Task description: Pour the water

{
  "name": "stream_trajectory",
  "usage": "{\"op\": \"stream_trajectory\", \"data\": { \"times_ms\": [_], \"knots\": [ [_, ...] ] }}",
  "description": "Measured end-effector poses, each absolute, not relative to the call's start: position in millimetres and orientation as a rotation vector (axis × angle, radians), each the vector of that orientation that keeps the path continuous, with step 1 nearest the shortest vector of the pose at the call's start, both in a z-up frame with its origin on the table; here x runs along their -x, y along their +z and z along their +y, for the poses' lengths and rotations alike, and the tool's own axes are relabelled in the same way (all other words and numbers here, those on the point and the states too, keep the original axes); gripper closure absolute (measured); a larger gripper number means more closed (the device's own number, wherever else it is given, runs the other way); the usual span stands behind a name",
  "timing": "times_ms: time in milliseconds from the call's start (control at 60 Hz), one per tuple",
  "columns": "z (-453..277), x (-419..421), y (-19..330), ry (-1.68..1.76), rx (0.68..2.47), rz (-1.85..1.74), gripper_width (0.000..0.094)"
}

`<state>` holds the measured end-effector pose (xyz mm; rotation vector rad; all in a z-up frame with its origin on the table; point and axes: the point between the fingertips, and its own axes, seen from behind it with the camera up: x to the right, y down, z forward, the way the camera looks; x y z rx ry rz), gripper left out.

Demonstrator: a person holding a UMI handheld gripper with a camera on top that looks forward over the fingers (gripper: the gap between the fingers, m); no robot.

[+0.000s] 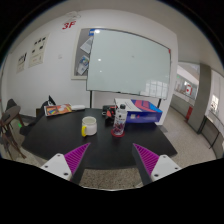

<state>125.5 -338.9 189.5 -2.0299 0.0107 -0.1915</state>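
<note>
While my gripper (110, 160) hangs spread and empty at the near table (60, 140) edge, I judge this the approach: ahead stand a bottle (119, 120) and, left, a cup (89, 125); next, close on the bottle.

wall posters (38, 50) too small to read

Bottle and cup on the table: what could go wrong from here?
1. The bottle stands close beside the cup, well beyond the open gripper; a slightly off approach could knock the cup over.
2. The bottle looks tall and narrow, so a finger bumping it might tip it.
3. A box sits just behind, and spilled water could reach it.
</note>
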Motion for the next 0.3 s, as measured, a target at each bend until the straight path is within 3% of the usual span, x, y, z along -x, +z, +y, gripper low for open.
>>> {"op": "stream_trajectory", "data": {
  "times_ms": [300],
  "knots": [
    [-373, -125, 219, -0.217, 2.006, 0.026, 0.0095]
  ]
}}
